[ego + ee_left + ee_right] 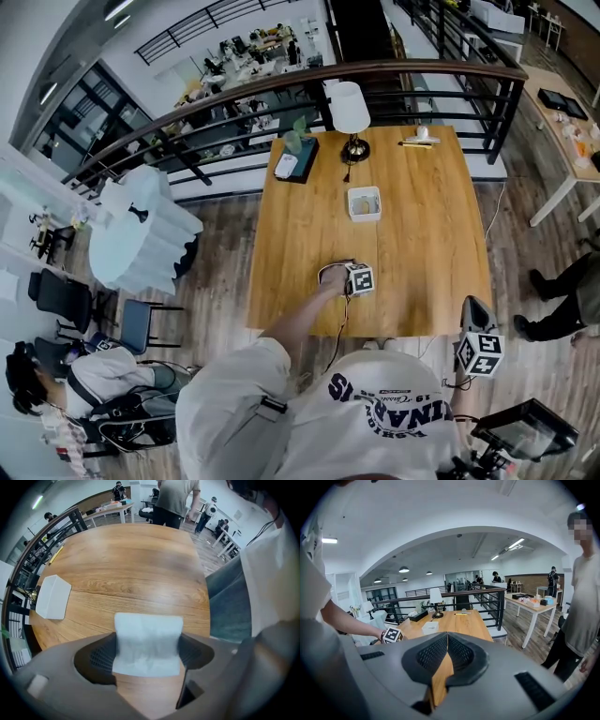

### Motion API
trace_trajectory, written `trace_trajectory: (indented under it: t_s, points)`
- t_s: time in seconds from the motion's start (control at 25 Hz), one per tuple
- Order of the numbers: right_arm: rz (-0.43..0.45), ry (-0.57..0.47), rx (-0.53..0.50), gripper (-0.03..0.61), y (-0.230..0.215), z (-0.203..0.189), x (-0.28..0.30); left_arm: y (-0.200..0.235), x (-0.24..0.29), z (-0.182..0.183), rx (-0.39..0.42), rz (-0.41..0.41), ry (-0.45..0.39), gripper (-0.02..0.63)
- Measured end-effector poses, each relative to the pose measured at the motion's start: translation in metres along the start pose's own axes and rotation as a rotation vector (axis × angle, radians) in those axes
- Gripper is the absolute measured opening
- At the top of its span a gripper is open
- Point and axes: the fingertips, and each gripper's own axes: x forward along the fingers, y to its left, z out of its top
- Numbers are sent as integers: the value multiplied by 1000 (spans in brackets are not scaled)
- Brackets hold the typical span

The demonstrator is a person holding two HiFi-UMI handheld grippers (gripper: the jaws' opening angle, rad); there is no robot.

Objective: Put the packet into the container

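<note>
Meanwhile, white container [364,217] with something tan [364,202] inside; packet [147,641] in left tool [146,652].

I am working over a wooden table [422,244] whose near half is lying bare. A white square container [365,203] is sitting around the middle of it, a little toward the far side. Beyond that, a lamp [351,111] with a white shade is standing by the far edge. A black tray [298,161] is lying just beside the lamp at the far left corner. A yellow pencil [413,144] is lying toward the far right, next to a small white object [423,134] I cannot make out.
</note>
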Motion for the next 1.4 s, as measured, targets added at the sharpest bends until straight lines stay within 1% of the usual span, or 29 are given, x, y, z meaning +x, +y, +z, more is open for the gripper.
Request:
trace_trajectory:
  t_s: [0.16,0.28,0.52,0.72,0.84,1.24,1.4]
  points:
    - [-2,-4,3,9,-3,1,-1,-6,-33,-8,23,-28,51,400]
    - [1,-3,7,9,-2,0,-1,-6,-69,-9,39,-30,58,400]
    - [16,-4,6,9,3,0,3,-9,-176,-5,14,30,60,400]
    - [25,-1,1,9,4,-1,4,-21,-237,11,18,82,-2,401]
    - [29,-4,2,9,2,1,5,-26,-248,15,22,81,-12,400]
    - [23,-1,10,9,1,-8,2,-24,-248,22,14,87,-39,401]
    - [10,-1,22,9,-7,-11,-2,-17,-246,32,13,76,-63,400]
